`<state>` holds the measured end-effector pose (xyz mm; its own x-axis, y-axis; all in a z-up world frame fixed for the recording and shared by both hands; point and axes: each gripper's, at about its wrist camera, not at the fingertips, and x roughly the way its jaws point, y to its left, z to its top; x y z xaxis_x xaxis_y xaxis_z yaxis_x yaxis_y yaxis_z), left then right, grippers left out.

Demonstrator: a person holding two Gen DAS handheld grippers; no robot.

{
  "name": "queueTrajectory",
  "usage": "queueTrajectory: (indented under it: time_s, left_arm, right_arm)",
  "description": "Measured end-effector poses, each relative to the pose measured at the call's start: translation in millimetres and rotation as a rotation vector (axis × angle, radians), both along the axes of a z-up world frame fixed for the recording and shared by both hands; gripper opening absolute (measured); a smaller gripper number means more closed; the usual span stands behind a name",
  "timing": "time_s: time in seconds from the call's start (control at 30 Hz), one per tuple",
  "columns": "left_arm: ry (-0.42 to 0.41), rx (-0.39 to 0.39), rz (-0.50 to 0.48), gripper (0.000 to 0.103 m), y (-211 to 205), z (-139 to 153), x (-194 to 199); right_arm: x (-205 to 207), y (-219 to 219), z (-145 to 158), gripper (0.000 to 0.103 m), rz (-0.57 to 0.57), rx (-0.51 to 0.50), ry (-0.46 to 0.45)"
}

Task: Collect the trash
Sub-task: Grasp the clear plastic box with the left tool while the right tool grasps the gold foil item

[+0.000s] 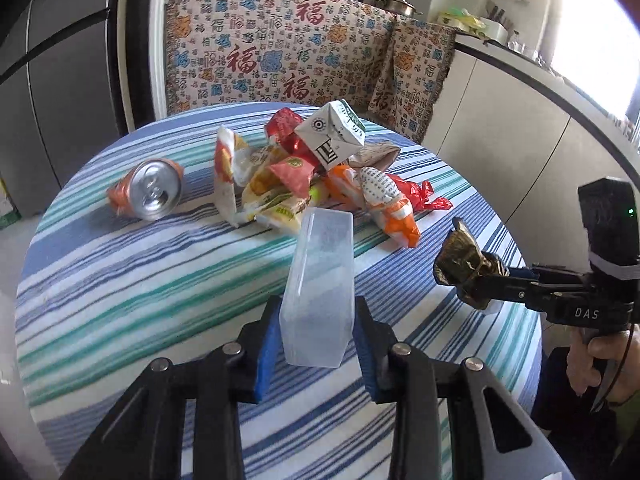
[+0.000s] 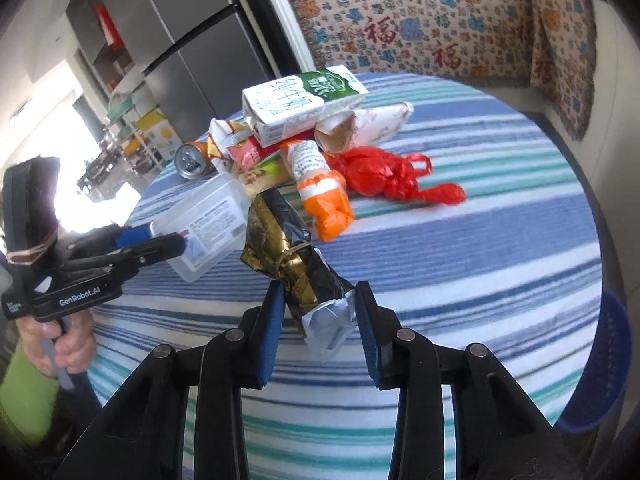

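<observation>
Striped blue, green and white cloth over a round surface (image 1: 120, 280), patterned fabric draped behind, grey fridge off to the left. Far left on the cloth: an orange drink can (image 1: 150, 190) on its side, open top facing the camera, a little apart from the heap. Next along, the trash pile (image 1: 280, 184): crumpled yellow and red wrappers, with a white-and-green milk carton (image 1: 332, 134) perched on top and a paper cone (image 2: 360, 126) just beside it. Right edge of the heap: an orange-and-white wrapper (image 1: 394, 208) touching a knotted red plastic bag (image 2: 384, 178). Nearer the camera, the left gripper (image 1: 316, 340), blue pads clamped on the near end of a clear plastic box (image 1: 320, 280), box tilted up off the cloth, far end pointing at the pile. Over to the right, the right gripper (image 2: 316, 320), pinching a crumpled black-and-gold packet (image 2: 288, 248) with a silver inner lining, lifted clear of the cloth. Green sleeve and a hand on the left handle in the right wrist view. Blue bin rim (image 2: 608, 360) low at the far right, beyond the surface edge.
</observation>
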<state>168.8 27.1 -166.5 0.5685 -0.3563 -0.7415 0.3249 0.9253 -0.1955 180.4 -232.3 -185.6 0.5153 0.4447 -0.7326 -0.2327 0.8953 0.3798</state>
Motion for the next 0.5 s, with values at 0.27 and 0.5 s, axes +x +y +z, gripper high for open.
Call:
queueTrajectory:
  time_s: [0.27,0.5]
  left_arm:
    - [0.068,-0.04,0.087,0.036,44.4,-2.0,-5.2]
    - [0.07,0.037,0.17,0.054,75.9,-3.0,-2.1]
  right_arm:
    - [-6.1,-25.9,-18.4,0.04,-0.076,0.22,0.183]
    - [-0.7,-48.1,-13.7,0.048,-0.167,0.105,0.149]
